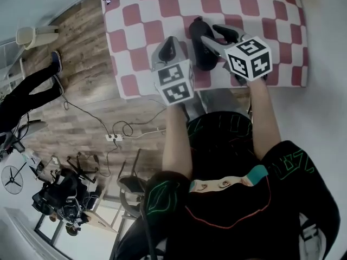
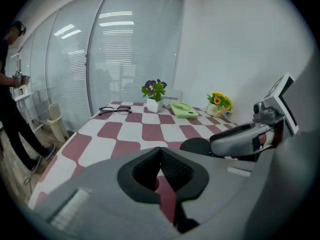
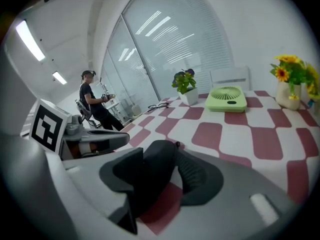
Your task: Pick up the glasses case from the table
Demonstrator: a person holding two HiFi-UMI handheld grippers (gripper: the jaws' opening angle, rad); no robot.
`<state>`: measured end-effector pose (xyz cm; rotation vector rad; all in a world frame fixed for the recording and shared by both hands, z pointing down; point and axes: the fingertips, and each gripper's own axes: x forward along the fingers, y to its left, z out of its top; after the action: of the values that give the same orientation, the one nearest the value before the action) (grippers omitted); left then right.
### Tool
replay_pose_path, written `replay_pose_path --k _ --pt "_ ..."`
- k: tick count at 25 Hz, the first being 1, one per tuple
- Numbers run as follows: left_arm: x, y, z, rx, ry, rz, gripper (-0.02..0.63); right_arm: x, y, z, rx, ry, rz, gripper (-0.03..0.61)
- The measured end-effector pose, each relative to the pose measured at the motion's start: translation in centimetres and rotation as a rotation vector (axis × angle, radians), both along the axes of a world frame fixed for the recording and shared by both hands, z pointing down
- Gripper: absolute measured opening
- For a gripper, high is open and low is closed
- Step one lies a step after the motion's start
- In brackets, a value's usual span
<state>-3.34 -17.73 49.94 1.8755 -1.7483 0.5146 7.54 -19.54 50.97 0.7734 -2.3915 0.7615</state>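
Note:
The black glasses case (image 1: 199, 43) lies on the red-and-white checked table (image 1: 135, 42) near its front edge. My right gripper (image 1: 218, 37) hangs over the case's right side and is open. In the right gripper view the case (image 3: 156, 176) fills the gap between the jaws of the right gripper (image 3: 159, 158), and no pad visibly presses on it. My left gripper (image 1: 169, 47) hovers just left of the case with its pads meeting at the tips and nothing in them. The left gripper view has the left gripper (image 2: 160, 151) shut and the case (image 2: 196, 145) ahead to the right.
Eyeglasses (image 2: 116, 109), a potted plant (image 2: 154, 96), a green fan (image 2: 184, 109) and a sunflower vase (image 2: 219, 104) stand along the table's far side. A person (image 3: 92, 101) stands beyond the table's left end. A power strip (image 1: 113, 137) and cables lie on the wooden floor.

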Motion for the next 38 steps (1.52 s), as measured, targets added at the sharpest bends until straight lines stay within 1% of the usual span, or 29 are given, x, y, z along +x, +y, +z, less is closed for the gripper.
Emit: replay_pose_path --k 4,9,13,18,24,31,35,38 --pt "-0.4 0.2 0.6 -0.010 -0.005 -0.009 0.009 0.0 -0.1 0.7 -0.068 -0.026 0.020 0.280" --pt "-0.7 0.1 0.4 -0.011 -0.003 -0.022 0.009 -0.9 0.0 1.1 -0.165 -0.069 0.016 0.319" --pt "-1.7 -0.1 0.3 -0.008 -0.010 -0.048 0.009 -2.5 0.0 1.4 -0.224 -0.091 -0.005 0.331" --pt "-2.7 0.1 0.0 -0.007 -0.008 -0.084 0.009 -4.3 0.5 1.6 -0.275 -0.095 -0.030 0.341" --pt "-4.6 0.0 -0.2 0.003 -0.008 -0.128 0.009 -5.5 0.3 2.2 -0.314 -0.053 -0.041 0.351" --pt "-5.7 -0.3 -1.1 0.017 -0.010 -0.149 0.009 -6.2 0.4 2.2 -0.306 0.041 -0.099 0.333" --pt "-6.2 -0.8 -1.9 0.048 -0.022 -0.154 0.009 -6.7 0.1 1.4 -0.266 0.027 -0.125 0.318" --pt "-6.3 -1.1 -2.6 0.071 -0.035 -0.157 0.009 -6.7 -0.6 0.1 -0.208 0.000 -0.132 0.310"
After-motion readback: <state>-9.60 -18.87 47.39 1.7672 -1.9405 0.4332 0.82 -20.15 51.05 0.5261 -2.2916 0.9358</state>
